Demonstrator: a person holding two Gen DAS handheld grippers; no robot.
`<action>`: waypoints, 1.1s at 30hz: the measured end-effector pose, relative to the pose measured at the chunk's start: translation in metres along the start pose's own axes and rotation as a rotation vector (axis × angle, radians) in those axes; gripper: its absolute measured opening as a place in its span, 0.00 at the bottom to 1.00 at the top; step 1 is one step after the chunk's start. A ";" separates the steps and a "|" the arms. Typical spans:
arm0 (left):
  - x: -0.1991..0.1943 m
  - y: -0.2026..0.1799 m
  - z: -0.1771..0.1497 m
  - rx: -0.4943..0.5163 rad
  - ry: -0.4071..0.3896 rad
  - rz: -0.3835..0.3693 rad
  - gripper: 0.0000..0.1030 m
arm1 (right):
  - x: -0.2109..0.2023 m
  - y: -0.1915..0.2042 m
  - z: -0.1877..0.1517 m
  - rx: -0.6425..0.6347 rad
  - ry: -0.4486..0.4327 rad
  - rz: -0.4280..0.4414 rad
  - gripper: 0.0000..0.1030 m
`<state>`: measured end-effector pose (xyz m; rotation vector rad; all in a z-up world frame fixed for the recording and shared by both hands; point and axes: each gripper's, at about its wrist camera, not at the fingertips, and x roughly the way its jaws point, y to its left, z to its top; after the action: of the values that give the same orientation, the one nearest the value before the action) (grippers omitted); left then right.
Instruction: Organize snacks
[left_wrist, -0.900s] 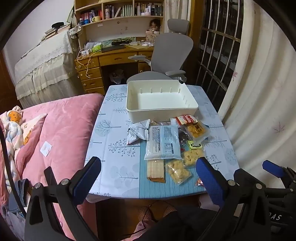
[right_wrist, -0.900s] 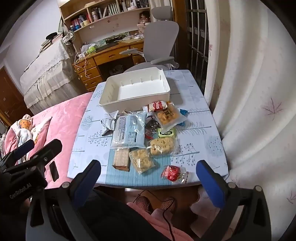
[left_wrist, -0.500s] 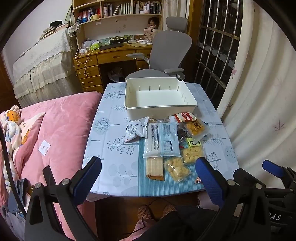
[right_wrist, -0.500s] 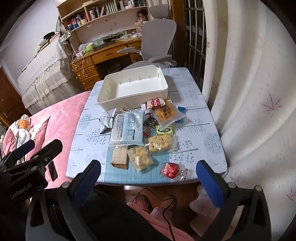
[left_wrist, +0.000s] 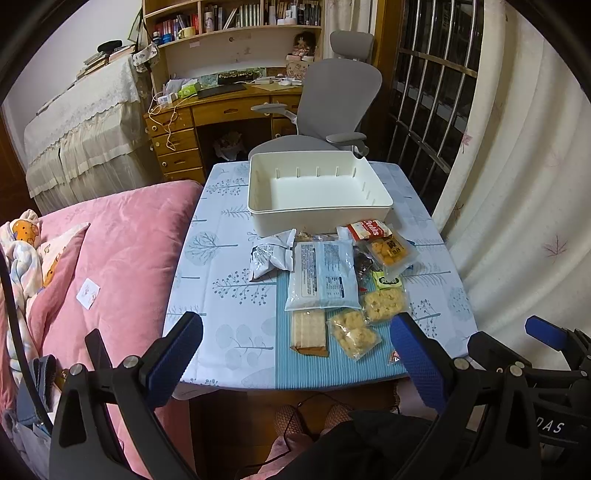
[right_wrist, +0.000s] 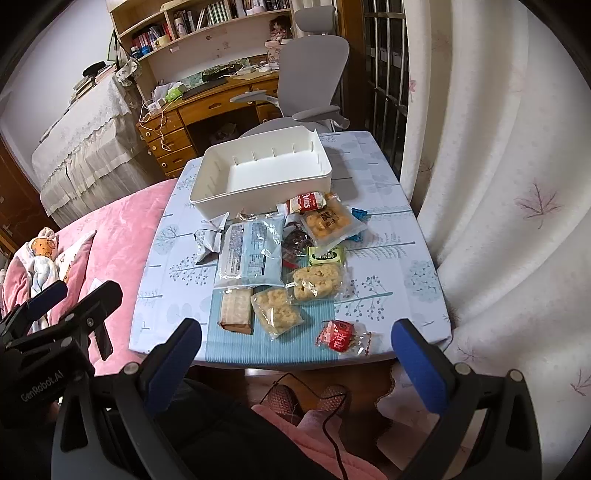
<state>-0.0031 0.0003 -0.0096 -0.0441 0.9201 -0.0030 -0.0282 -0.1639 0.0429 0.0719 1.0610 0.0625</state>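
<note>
Snack packets lie in a loose cluster on the near half of the small desk (left_wrist: 229, 258) with its pale tree-print cloth, all of them outside the empty white rectangular plastic bin (left_wrist: 317, 218) that stands at the far end, just behind the pile. Nothing has gone into the bin, so the sorting looks to be at its very start, with every packet left to move. Closest to the bin are a red-labelled packet (right_wrist: 308, 201) and a clear bag of orange-yellow crackers (right_wrist: 328, 221); a large pale-blue flat pouch (left_wrist: 323, 275) lies in the middle with a crumpled silver-grey wrapper (left_wrist: 271, 254) at its left edge. Nearer the front edge sit a brown wafer bar in clear wrap (right_wrist: 236, 308), two clear bags of pale puffed biscuits (right_wrist: 279, 310), a small green sachet (right_wrist: 327, 254), and a red round-printed packet (right_wrist: 341, 338) off on its own at the right front corner. The left hand-held gripper (left_wrist: 295, 350) hangs short of the desk's near edge with its blue-padded fingers spread wide and nothing between them; the right hand-held gripper (right_wrist: 295, 350) hangs likewise spread and empty, the red packet being the nearest thing ahead of it.
</note>
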 end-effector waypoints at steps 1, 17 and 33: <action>0.000 0.000 0.000 0.001 0.000 0.001 0.98 | 0.001 -0.001 0.001 -0.001 0.001 0.002 1.00; 0.000 -0.001 0.008 -0.001 -0.004 0.005 0.98 | 0.005 -0.001 0.007 -0.031 0.014 -0.006 1.00; 0.038 0.014 0.014 0.017 0.125 -0.036 0.98 | 0.025 0.001 0.008 0.011 0.072 -0.045 1.00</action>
<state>0.0305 0.0136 -0.0317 -0.0452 1.0441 -0.0478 -0.0088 -0.1611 0.0248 0.0557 1.1341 0.0185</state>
